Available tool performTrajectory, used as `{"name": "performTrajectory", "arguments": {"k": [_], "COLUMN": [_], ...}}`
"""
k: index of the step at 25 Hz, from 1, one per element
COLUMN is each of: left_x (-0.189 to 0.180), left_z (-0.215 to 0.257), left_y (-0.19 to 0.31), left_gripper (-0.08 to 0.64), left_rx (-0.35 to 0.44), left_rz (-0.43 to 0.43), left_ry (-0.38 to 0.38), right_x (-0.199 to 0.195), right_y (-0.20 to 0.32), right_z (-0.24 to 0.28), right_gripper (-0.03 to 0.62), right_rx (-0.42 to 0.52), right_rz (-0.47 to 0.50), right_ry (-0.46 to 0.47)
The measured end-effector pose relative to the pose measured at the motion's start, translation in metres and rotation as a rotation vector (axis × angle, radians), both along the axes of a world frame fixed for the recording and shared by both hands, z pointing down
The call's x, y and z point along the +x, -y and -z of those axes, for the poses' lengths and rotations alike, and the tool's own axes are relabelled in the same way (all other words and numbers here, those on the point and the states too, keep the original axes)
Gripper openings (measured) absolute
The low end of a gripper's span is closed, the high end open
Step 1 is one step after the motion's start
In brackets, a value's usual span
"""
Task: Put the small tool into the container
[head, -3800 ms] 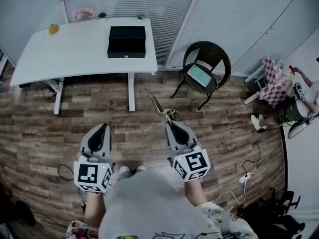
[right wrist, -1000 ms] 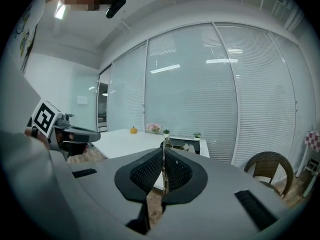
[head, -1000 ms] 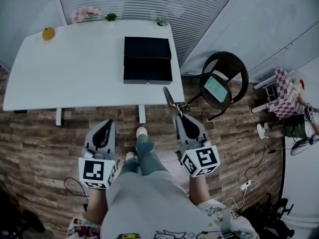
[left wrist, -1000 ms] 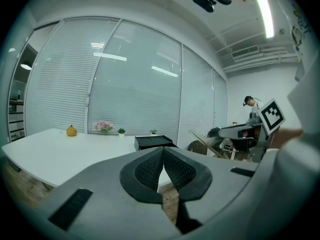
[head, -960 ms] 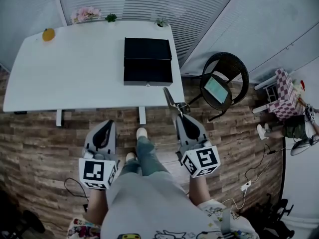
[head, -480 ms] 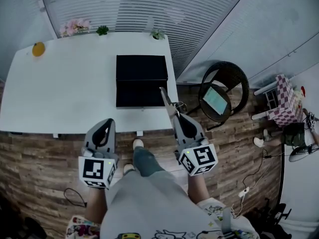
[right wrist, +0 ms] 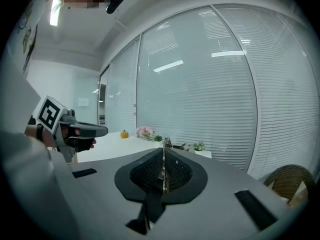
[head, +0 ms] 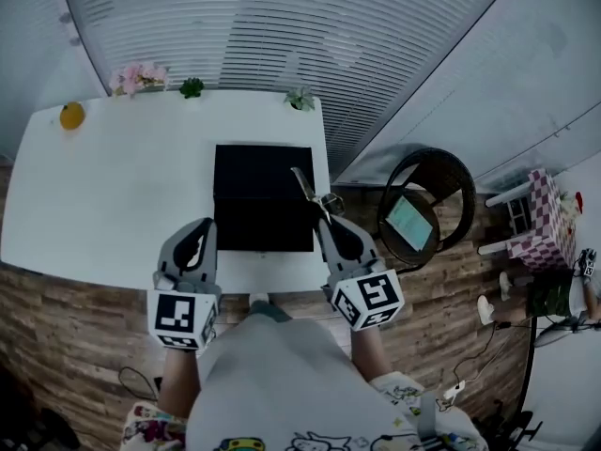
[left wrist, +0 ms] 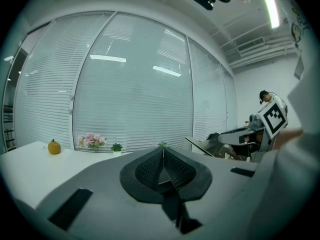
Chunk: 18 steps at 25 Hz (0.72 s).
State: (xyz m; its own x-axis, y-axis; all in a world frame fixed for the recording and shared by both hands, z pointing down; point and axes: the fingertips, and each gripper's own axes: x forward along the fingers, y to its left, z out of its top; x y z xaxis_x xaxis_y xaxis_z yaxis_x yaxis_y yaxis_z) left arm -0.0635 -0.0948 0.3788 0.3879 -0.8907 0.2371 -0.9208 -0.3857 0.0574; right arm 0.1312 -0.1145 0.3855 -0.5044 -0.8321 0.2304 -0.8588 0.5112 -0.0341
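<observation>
Small tool (head: pixel 305 189) pinched in fingers of right gripper (head: pixel 325 222), projecting over right part of black container (head: pixel 258 214) on white table (head: pixel 113 191). Left gripper (head: pixel 198 229): fingers pressed together, empty, just left of container.

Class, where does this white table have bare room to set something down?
The white table is bare left of the black rectangular box, in front of the orange fruit. Crowded: the back edge, with pink flowers and small green plants.
</observation>
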Motion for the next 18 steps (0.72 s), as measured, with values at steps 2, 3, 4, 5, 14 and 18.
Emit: {"name": "performTrajectory", "arguments": {"k": [2, 3, 4, 5, 14, 18], "left_x": [0.0, 0.0, 0.0, -0.001, -0.009, -0.015], "left_z": [0.002, 0.002, 0.002, 0.001, -0.002, 0.001], "left_y": [0.013, 0.018, 0.022, 0.026, 0.047, 0.052], "left_gripper": [0.006, 0.006, 0.006, 0.006, 0.006, 0.006], "left_rx": [0.024, 0.03, 0.029, 0.027, -0.015, 0.008], "left_rz": [0.013, 0.021, 0.028, 0.034, 0.031, 0.031], "left_ry": [0.003, 0.0, -0.005, -0.006, 0.022, 0.002], "right_x": [0.0, 0.0, -0.001, -0.001, -0.013, -0.019], "right_y": [0.013, 0.019, 0.024, 0.029, 0.054, 0.054], "right_z": [-0.001, -0.002, -0.003, -0.004, -0.003, -0.003], "right_gripper": [0.008, 0.008, 0.008, 0.008, 0.008, 0.008], "right_rx": [0.001, 0.001, -0.001, -0.002, -0.015, -0.029], "right_rz": [0.014, 0.021, 0.028, 0.034, 0.06, 0.055], "right_ry": [0.003, 0.005, 0.006, 0.005, -0.007, -0.011]}}
